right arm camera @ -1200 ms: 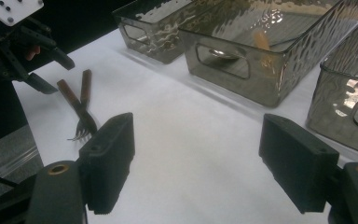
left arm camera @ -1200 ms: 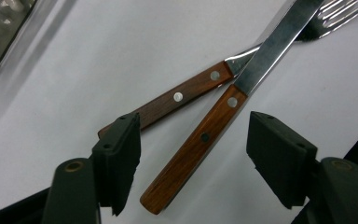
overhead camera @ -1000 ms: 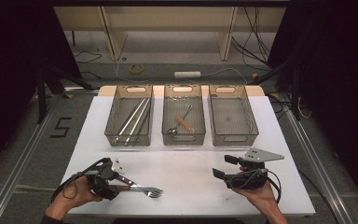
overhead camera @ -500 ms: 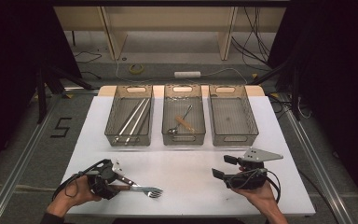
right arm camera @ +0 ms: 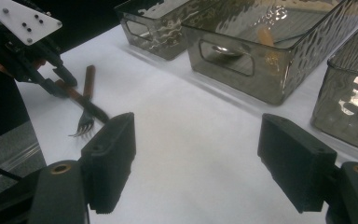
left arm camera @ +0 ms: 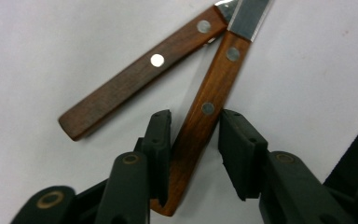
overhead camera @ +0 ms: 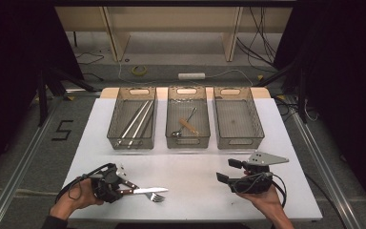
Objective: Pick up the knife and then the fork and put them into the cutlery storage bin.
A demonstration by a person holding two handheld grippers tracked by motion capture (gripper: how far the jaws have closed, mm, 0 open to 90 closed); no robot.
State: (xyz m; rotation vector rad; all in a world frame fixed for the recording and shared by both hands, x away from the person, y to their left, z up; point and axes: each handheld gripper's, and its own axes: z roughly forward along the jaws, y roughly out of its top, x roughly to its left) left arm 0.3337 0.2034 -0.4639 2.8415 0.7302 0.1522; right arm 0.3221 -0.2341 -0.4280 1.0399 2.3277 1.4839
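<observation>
Knife (overhead camera: 145, 190) and fork (overhead camera: 158, 197) lie side by side near the front left corner of the table (overhead camera: 195, 167), their wooden handles crossing close to the left gripper (overhead camera: 123, 186). Its jaws have just been closing, and one handle is between them. I think it is the knife's, because a flat steel blade runs on from it. One pad looks to be touching the wood and the other is just beside it, so the pinch is not tight yet.

A few things could go wrong. The handle sits slanted between the pads, not straight, so it could twist or slide out when the squeeze comes. The grip is also far back, close to the end of the handle, so the heavy blade end could dip when it is lifted. The fork handle is very near as well, and a jaw could bump it and push it toward the front edge.

Farther back stand three see-through bins: a left bin (overhead camera: 132, 143) with long metal sticks, a middle bin (overhead camera: 187, 142) with a spoon, and a right bin (overhead camera: 238, 141).

Near the front right corner the right gripper (overhead camera: 231, 170) hangs above bare table with its jaws wide apart and nothing between them.

The one bit of writing I can read is a big number 5 (overhead camera: 63, 130) on the floor beside the table's left edge. I see no brand names.
</observation>
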